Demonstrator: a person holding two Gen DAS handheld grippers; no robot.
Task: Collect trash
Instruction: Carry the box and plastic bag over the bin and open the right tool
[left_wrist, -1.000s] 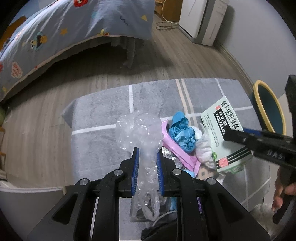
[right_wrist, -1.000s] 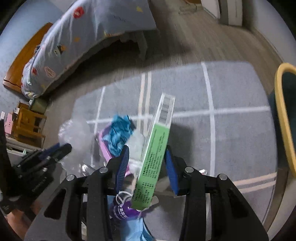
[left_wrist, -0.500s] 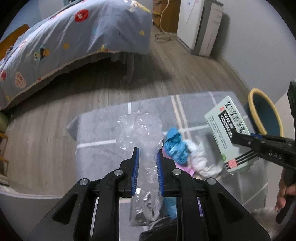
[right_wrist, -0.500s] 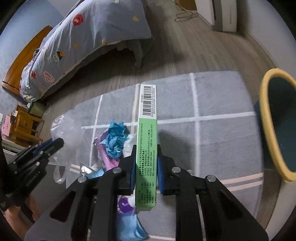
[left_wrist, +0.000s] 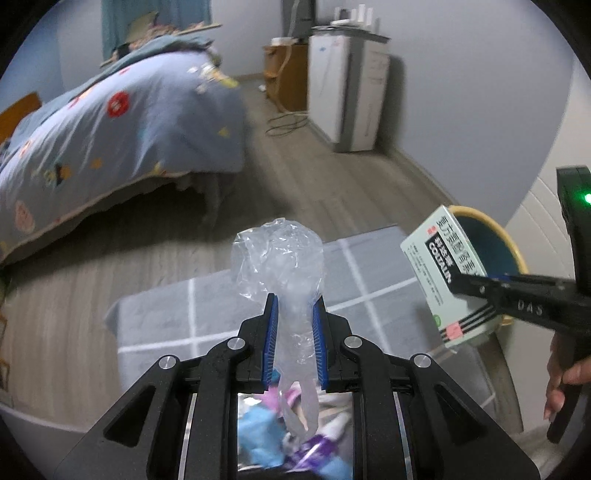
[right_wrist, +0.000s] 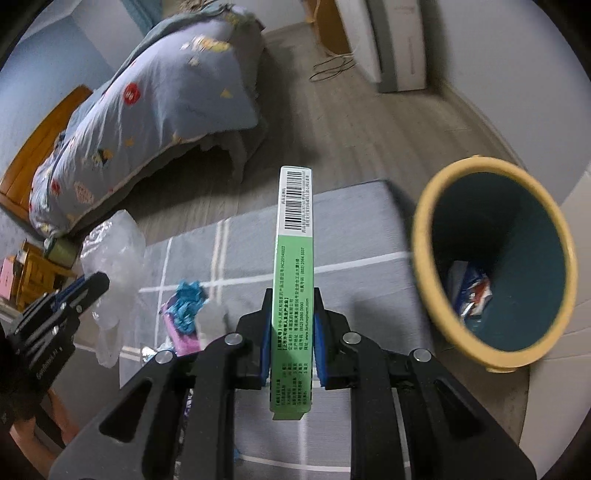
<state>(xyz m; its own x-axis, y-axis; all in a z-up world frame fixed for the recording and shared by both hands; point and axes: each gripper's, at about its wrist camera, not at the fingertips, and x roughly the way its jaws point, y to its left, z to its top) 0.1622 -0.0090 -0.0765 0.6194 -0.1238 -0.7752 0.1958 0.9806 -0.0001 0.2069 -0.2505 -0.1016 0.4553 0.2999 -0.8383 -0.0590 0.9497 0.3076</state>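
We carry both pieces clear of the grey rug (right_wrist: 354, 236) so they can drop into the yellow-rimmed bin (right_wrist: 495, 266) just to the right. Our left gripper (left_wrist: 293, 336) is clamped on a crumpled clear plastic bag (left_wrist: 279, 258); our right gripper (right_wrist: 291, 332) pinches a green medicine box (right_wrist: 293, 273) by its narrow sides, jaws nearly together.

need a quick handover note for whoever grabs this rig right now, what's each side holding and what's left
Left tongs: shut on the clear plastic bag, lifted off the grey rug.
Right tongs: jaws just closed on the green medicine box, held upright beside the yellow-rimmed bin.
Done: some wrappers already lie in the bin.
Left: drop the box and the bag in, then collect the blue crumpled scrap, the pink packet and the other bits on the rug.
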